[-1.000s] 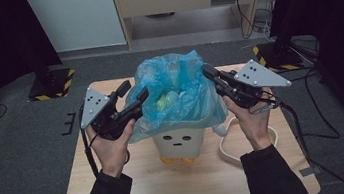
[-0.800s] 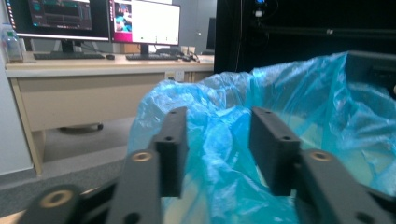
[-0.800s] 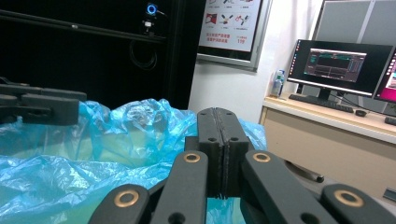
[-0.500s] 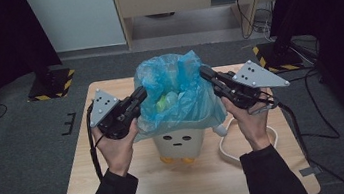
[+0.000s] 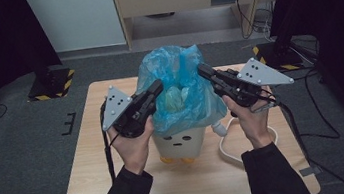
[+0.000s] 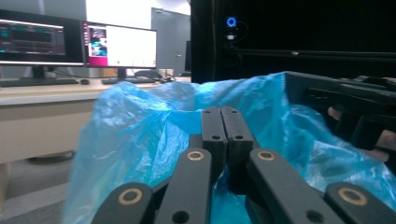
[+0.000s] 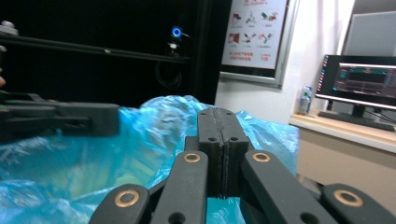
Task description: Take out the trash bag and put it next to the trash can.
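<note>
— What are the jaws doing?
— The left gripper [image 5: 157, 87] just pinched the blue bag [image 5: 179, 93] edge; the right gripper [image 5: 202, 68] pinches the other side.
— Where's the bag?
— In the white bin [image 5: 182, 145] on the table [image 5: 89, 173]. Next, I think, lift gently together.

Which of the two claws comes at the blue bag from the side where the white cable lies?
The right claw, gripping the blue bag's rim; the white cable loops beneath that hand.
</note>
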A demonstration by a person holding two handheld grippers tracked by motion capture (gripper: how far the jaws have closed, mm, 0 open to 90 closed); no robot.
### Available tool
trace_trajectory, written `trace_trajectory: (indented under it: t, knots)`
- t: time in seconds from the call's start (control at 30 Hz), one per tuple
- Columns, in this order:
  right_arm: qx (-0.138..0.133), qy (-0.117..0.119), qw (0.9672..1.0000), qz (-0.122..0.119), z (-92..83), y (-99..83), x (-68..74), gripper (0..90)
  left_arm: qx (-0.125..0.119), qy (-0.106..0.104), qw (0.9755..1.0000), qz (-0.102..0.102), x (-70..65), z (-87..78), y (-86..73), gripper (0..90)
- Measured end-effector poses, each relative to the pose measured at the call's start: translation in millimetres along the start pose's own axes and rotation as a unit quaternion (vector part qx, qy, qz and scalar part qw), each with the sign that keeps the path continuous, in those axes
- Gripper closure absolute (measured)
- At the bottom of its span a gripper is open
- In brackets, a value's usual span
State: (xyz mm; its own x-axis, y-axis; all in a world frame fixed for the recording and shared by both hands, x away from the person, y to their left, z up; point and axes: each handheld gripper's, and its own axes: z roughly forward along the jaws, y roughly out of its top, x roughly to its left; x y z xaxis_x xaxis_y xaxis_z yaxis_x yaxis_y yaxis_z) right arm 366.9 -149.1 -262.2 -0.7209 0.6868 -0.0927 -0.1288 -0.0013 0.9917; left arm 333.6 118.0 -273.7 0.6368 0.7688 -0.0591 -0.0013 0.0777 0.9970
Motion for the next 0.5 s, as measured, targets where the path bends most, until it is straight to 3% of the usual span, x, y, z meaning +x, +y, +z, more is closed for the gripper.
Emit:
trace_trajectory:
  t: [0.23, 0.5]
  knots:
    - [-0.011, 0.022, 0.9997, -0.003, 0.5, 1.5, 1.2, 90.0, -0.011, -0.016, 0.9998, -0.002, -15.6, 12.5, -2.9, 88.9]
    - [-0.017, 0.045, 0.9988, -0.007, 4.4, 7.8, 8.3, 90.0, -0.023, -0.022, 0.9995, -0.004, -23.0, 17.2, -5.1, 88.9]
